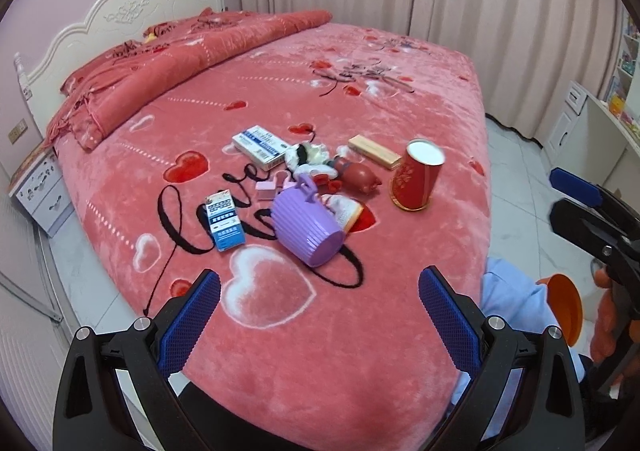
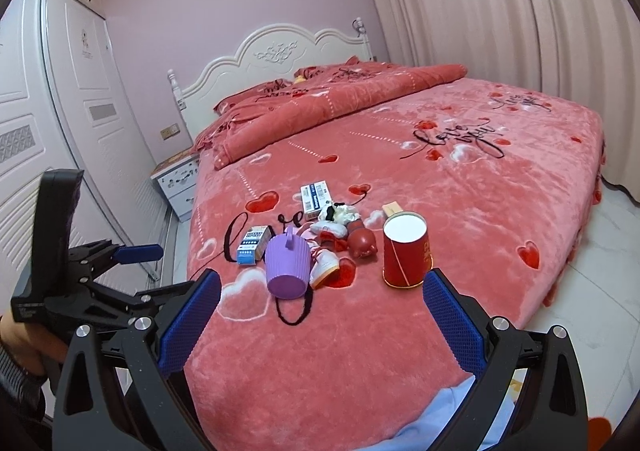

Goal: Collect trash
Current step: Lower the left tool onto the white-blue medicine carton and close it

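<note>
Two open claws face ribbed purple bucket (image 1: 308, 223).

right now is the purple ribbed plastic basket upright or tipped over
Tipped over. The purple ribbed plastic basket lies on its side on the pink heart-print bedspread, flat base facing the camera, handle pointing away.

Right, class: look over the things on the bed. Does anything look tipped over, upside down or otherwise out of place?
Yes. The purple basket lies tipped on its side amid the litter, base towards the cameras. The red paper cup stands upside down, white base up. Small boxes and wrappers are scattered on the bedspread.
</note>
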Demonstrator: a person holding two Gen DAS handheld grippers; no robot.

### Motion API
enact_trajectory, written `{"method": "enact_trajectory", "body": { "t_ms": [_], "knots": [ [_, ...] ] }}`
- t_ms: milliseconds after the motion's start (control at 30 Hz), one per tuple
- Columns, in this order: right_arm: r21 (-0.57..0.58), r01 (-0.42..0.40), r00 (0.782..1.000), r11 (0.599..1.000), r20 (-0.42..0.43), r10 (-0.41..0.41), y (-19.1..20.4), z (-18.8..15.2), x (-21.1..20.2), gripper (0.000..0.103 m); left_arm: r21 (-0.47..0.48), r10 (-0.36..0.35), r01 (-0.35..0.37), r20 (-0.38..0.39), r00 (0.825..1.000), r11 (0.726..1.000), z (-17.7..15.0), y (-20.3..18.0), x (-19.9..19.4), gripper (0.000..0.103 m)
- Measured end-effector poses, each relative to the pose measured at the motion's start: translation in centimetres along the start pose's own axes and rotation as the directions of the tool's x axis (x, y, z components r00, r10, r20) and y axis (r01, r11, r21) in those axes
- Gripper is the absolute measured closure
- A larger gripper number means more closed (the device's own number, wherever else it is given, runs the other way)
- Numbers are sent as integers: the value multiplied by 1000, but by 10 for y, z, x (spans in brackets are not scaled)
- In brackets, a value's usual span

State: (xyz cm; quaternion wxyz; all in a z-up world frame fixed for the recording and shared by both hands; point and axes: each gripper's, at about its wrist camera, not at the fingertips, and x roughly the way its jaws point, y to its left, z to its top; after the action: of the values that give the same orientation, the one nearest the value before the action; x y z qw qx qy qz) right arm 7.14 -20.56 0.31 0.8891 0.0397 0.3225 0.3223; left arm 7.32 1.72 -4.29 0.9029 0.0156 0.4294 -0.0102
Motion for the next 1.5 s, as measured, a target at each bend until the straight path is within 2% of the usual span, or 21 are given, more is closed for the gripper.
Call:
{"method": "enact_trajectory", "body": {
  "t_ms": [133,300,433,533,967,1200,1233,1267,1333,1433,1500],
  "knots": [
    [10,-8,1000,1000,-16,8,-6,3,13,5,-43,-1,0,-21,1000,999,6,19,12,5],
    [8,-84,995,996,-50,85,-2,10,38,5,-79,-15,12,-38,999,997,10,36,26,5],
    [2,-120,991,993,-66,120,3,17,57,5,-98,-4,-2,-60,998,995,15,48,42,5],
    [-7,-136,988,991,-69,135,6,25,72,5,-127,-22,13,-65,998,992,19,58,52,5],
    [0,-167,981,986,-101,166,9,35,118,5,-217,-15,-11,-118,993,976,36,102,115,5],
    [11,-173,977,985,-122,173,7,33,136,4,-263,-11,-39,-186,983,964,35,123,158,5],
    [16,-171,977,985,-127,171,5,32,139,5,-262,-13,-38,-191,981,964,34,123,161,8],
    [19,-169,977,986,-129,170,4,32,141,5,-255,-17,-34,-197,980,966,34,124,165,16],
    [29,-165,976,986,-137,167,0,30,145,5,-237,-17,-37,-222,975,971,34,125,174,22],
    [36,-169,974,985,-150,173,0,27,150,5,-236,-25,-34,-242,970,971,32,128,182,25],
    [34,-178,971,983,-156,181,2,25,154,5,-217,-22,-34,-249,968,976,32,130,185,34]
  ]
}}
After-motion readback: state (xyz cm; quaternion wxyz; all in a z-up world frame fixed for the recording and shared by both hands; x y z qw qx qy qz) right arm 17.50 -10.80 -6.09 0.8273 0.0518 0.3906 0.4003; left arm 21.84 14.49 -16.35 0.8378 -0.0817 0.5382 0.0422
